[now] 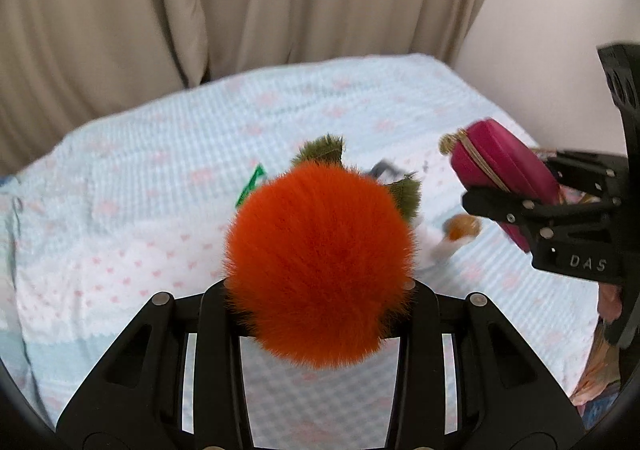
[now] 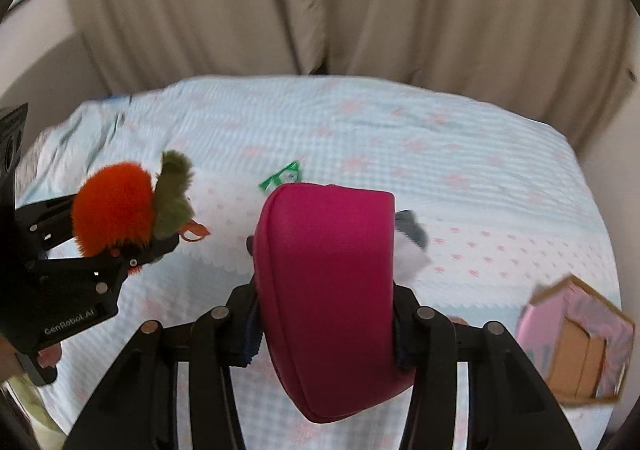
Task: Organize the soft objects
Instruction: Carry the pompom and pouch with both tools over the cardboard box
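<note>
Fluff first: the orange pompom (image 1: 320, 270) with its olive-green tufts sits squeezed between the left gripper (image 1: 320, 302) fingers, raised above the bed (image 1: 140, 154). It looks featherlight and squashy, so a pinch through its middle should hold. The magenta pouch (image 2: 324, 290) is clamped in the right gripper (image 2: 324, 330), also above the bed; its smooth skin may slide (grip across the flat faces). A green wrapper (image 2: 282, 178), a grey-white soft thing (image 2: 410, 246) and a pink cardboard box (image 2: 576, 342) are blurred or partly hidden.
</note>
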Motion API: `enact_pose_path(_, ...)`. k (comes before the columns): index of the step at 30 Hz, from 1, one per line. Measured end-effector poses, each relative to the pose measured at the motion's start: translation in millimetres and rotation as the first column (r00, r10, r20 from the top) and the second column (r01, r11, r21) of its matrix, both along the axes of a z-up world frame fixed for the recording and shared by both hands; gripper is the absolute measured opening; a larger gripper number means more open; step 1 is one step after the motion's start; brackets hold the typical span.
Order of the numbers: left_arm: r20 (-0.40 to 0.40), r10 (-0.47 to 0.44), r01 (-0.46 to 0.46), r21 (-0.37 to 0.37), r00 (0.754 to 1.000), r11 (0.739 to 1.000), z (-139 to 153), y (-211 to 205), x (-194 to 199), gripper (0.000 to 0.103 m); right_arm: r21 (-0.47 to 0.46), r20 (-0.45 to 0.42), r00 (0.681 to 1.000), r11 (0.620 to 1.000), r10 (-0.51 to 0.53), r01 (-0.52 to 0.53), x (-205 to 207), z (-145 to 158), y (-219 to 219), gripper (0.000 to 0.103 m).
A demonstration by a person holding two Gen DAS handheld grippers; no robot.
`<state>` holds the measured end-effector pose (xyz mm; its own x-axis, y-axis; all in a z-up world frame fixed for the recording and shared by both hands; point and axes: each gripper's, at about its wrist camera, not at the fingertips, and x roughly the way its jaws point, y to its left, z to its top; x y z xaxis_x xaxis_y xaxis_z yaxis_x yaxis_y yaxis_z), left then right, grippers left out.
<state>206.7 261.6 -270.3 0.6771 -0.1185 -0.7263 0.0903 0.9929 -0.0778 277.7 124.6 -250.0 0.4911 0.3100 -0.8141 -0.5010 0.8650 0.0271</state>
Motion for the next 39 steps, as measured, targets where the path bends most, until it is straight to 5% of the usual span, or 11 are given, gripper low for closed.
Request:
enact_pose_path(11, 0.094, -0.041, 0.039, 0.026, 0.995, 0.999, 94.4, -107.4, 6.6, 0.033, 0.037, 0.100, 0.969, 0.974, -0.225, 0.222, -26.3, 88.8, -109.7, 0.044)
enact_pose_path(20, 0.076, -0.016, 0.016, 0.005, 0.997, 1.000, 122.7, -257.7, 37.5, 0.033, 0.067, 0.063, 0.957, 0.958, -0.284, 0.280, -12.0, 115.0, -253.2, 0.044)
enact_pose_path(28, 0.013, -0.027, 0.027, -0.032, 1.000, 0.999, 96.0, -377.8, 81.9, 0.033, 0.036, 0.025, 0.948, 0.947, -0.319, 0.318, 10.3, 99.0, -377.5, 0.044)
enact_pose_path(39, -0.237, -0.047, 0.040, -0.032, 0.970, 0.999, -10.5, -475.3, 158.8, 0.033, 0.017, -0.135, 0.927, 0.935, -0.349, 0.354, 68.2, 22.1, -464.7, 0.044)
